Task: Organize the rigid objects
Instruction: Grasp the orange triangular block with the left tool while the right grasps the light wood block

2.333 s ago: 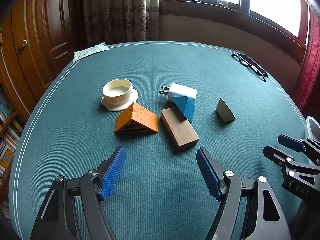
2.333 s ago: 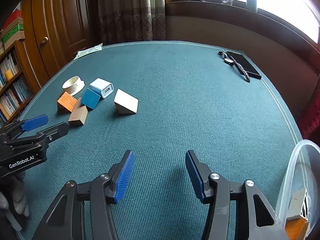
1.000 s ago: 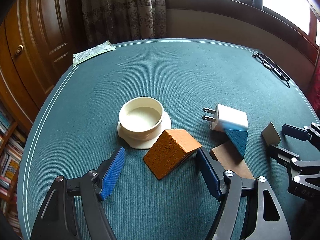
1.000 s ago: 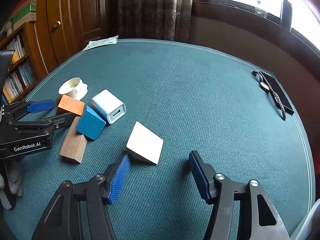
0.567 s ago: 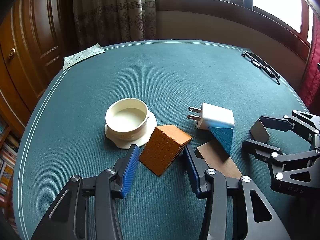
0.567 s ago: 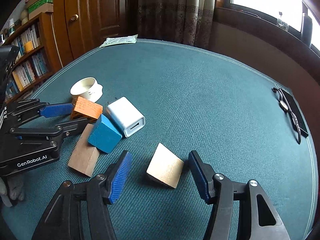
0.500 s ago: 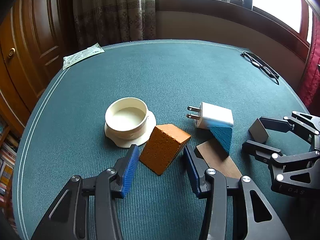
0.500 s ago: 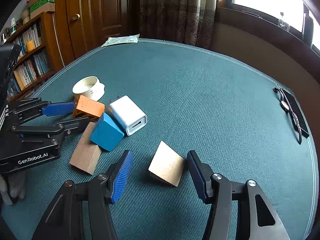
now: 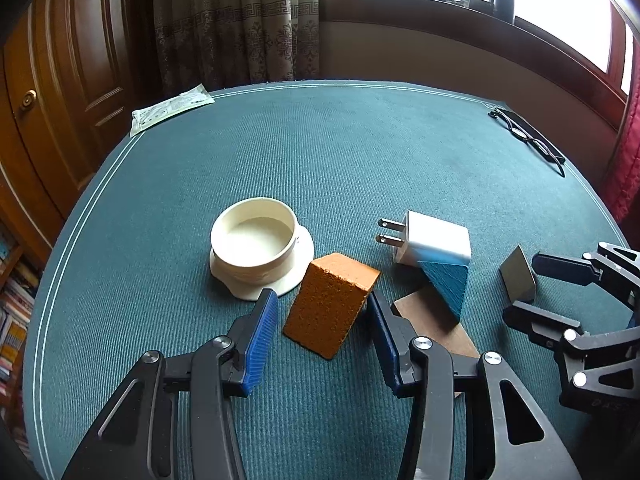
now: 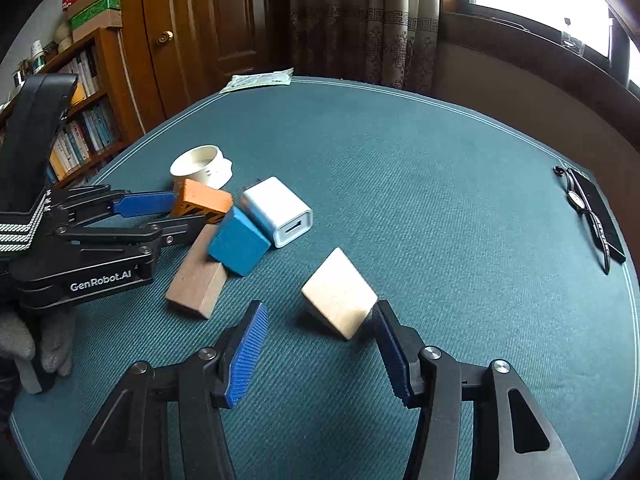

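Note:
An orange wedge block [image 9: 331,303] lies on the green table between the open jaws of my left gripper [image 9: 320,338]; the right pad seems to touch it. It also shows in the right wrist view [image 10: 202,200]. A beige wedge block [image 10: 340,294] sits between the open jaws of my right gripper [image 10: 318,354], close to the right pad. It also shows in the left wrist view [image 9: 517,274]. A blue wedge [image 9: 446,286] leans on a brown wooden block [image 9: 434,328] next to a white plug charger [image 9: 434,238].
A cream round dish [image 9: 256,246] stands just beyond the orange block. A paper packet [image 9: 172,108] lies at the table's far left edge. Glasses and a dark flat case [image 9: 528,140] lie at the far right edge. A bookshelf [image 10: 80,120] stands left of the table.
Both grippers have come forward to the blocks and narrowed. The left now straddles the orange wedge, the right straddles the beige wedge.

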